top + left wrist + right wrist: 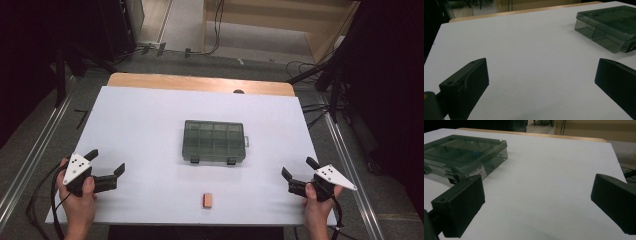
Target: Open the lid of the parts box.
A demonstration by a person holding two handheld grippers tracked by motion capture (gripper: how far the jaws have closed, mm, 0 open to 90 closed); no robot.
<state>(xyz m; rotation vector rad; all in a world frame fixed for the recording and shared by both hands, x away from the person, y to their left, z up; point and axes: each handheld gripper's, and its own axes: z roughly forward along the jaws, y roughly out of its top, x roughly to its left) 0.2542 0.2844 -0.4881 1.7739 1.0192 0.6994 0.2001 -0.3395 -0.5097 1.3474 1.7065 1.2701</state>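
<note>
A closed, smoky-clear compartment box point(214, 142) lies in the middle of the white table point(145, 120). Its latches face the near edge. A small orange block point(208, 200) lies near the front edge, below the box. My left gripper point(106, 162) is held at the front left, open and empty. At the front right, my right gripper point(298, 168) is likewise open with nothing between its jaws. In the left gripper view point(541, 77) the box point(609, 27) is at the far right. In the right gripper view point(537, 202) the box point(461, 155) lies at the far left.
The white sheet covers a wooden tabletop whose far edge point(200, 82) shows. Cables point(305, 67) and dark stands crowd the floor beyond and beside the table. Metal rails point(350, 165) run along both sides.
</note>
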